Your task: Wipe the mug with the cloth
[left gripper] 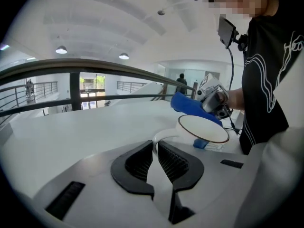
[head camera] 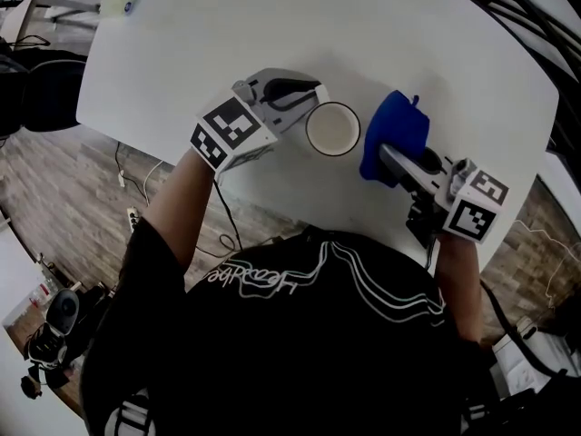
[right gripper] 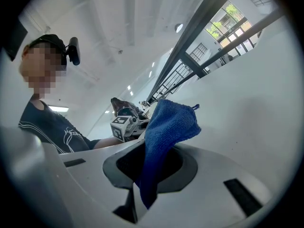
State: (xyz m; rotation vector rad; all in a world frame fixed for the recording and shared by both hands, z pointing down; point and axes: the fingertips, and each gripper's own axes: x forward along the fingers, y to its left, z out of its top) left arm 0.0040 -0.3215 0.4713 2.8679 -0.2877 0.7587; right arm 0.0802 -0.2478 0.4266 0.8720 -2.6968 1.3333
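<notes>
Pinching the handle of the mug [head camera: 333, 129], the left tool [head camera: 307, 95] stays out of the wiping path and apparently keeps it upright on the worktop [head camera: 272, 25], while the right tool [head camera: 390, 155], clamped on the blue cloth [head camera: 397, 134], holds it just beside the rim, seemingly ready to wipe.

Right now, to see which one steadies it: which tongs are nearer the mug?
Left. The left tongs are shut on the handle of the mug. The right tongs grip the blue cloth just off the mug's right side.
</notes>
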